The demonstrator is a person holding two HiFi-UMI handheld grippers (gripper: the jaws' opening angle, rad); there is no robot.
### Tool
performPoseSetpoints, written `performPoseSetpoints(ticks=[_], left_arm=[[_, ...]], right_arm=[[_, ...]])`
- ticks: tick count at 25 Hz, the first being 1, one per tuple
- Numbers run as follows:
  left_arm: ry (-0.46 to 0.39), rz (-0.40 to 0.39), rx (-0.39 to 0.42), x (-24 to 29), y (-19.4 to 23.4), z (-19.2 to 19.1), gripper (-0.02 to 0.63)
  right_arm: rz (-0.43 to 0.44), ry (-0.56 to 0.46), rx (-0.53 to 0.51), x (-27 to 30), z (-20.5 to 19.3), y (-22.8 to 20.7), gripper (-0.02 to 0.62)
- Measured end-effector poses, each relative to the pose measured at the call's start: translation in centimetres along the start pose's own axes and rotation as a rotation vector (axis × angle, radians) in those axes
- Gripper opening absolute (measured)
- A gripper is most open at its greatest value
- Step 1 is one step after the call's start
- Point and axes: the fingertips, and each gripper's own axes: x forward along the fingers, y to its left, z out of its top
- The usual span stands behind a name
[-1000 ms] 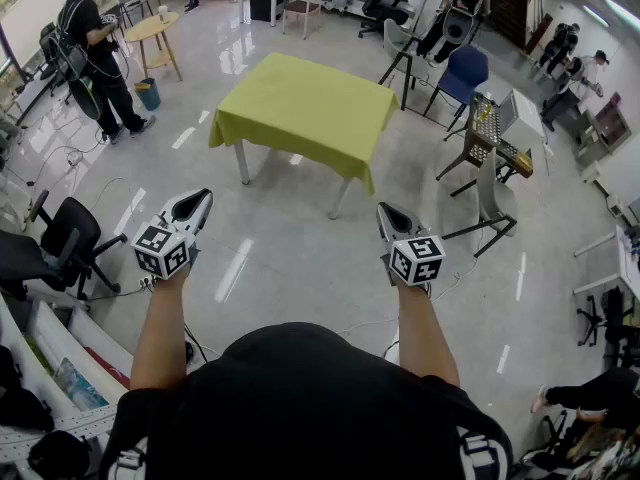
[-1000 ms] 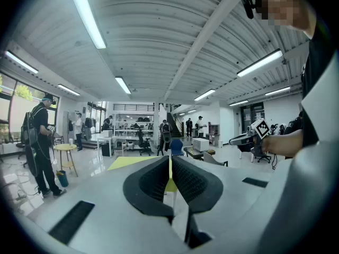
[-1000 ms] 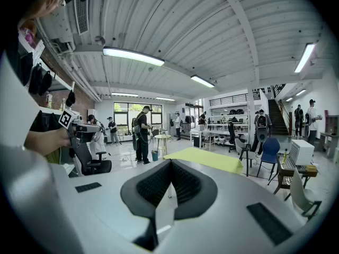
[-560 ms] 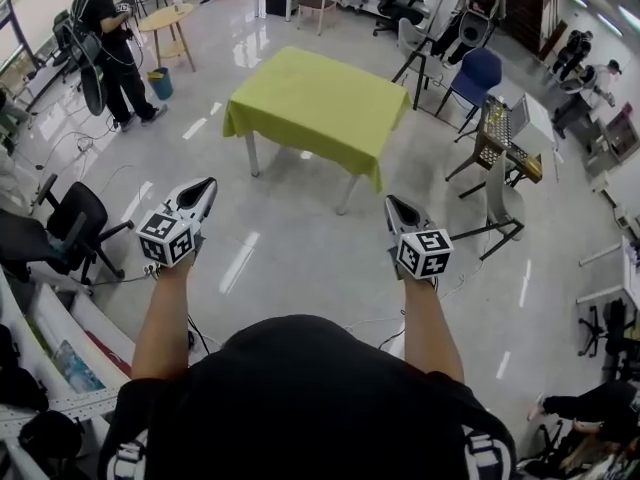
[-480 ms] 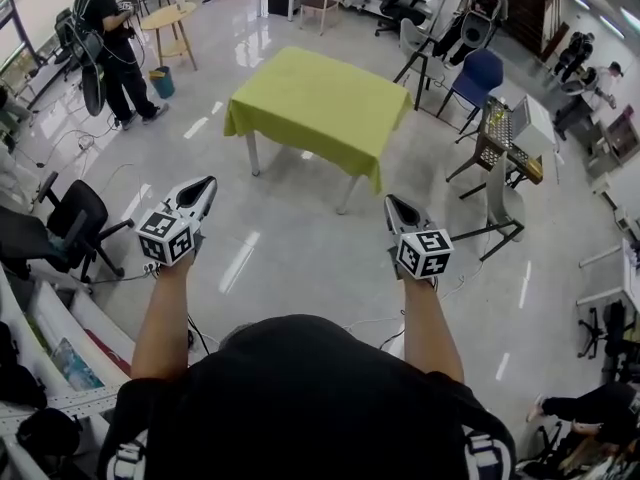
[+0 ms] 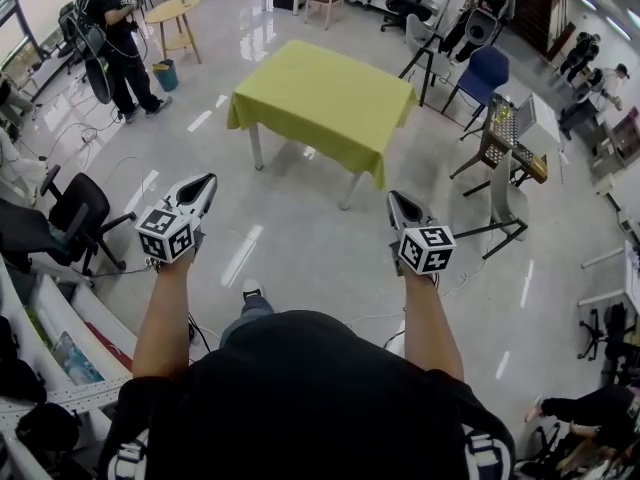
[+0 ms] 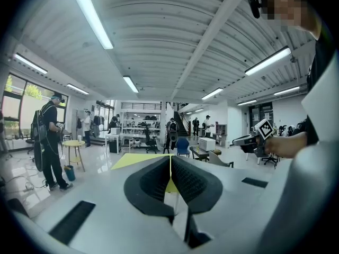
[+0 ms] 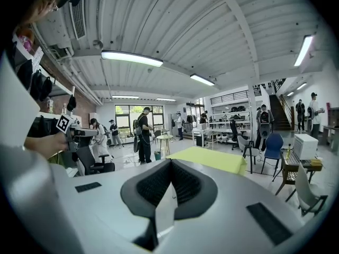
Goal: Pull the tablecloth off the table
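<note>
Head view, left to right: a standing person (image 6: 108, 40) occupies the far left corner, with a round wooden side table (image 6: 172, 10) and a blue bin (image 6: 165, 74) just beside them. A black office chair (image 6: 72, 216) stands at the left edge, nearer the camera. The left gripper (image 6: 203, 184) is held out over the glossy floor (image 6: 300, 258), pointing toward the table (image 6: 257, 150). Its jaws are pressed together with nothing between them, as the left gripper view confirms. The yellow-green tablecloth (image 6: 322, 100) lies spread over the whole tabletop, with its edges hanging down on every visible side. It is well apart from both grippers and ahead of them, roughly centred between their lines of aim. Two table legs show beneath the near hem. The right gripper (image 6: 398, 202) is held about level with the left one, also over the floor; its jaws are likewise fully closed and empty. Right of the table stand a blue chair (image 6: 485, 72), a small cluttered stand (image 6: 512, 133) and a grey chair (image 6: 503, 203). The stand's load is too small to identify, possibly a laptop and a crate. Left gripper view: the cloth appears as a yellow strip directly beyond the closed jaw tips. Right gripper view: the cloth sits slightly right of the jaw line, not touched
</note>
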Motion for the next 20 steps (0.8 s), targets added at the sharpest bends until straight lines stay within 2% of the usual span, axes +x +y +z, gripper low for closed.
performPoseSetpoints(ticks=[3, 10, 20], left_arm=[[0.004, 0.001, -0.002, 0.5, 0.4, -0.7, 0.028], [0.015, -0.005, -0.012, 2.6, 4.4, -1.2, 0.028], [0.045, -0.017, -0.025, 7.0, 13.7, -2.0, 0.029]], right_arm=[[-0.009, 0.006, 0.002, 0.5, -0.6, -0.3, 0.017], [-0.050, 0.022, 0.013, 3.7, -0.3, -1.2, 0.017], [-0.088, 0.046, 0.017, 12.4, 0.8, -1.1, 0.017]])
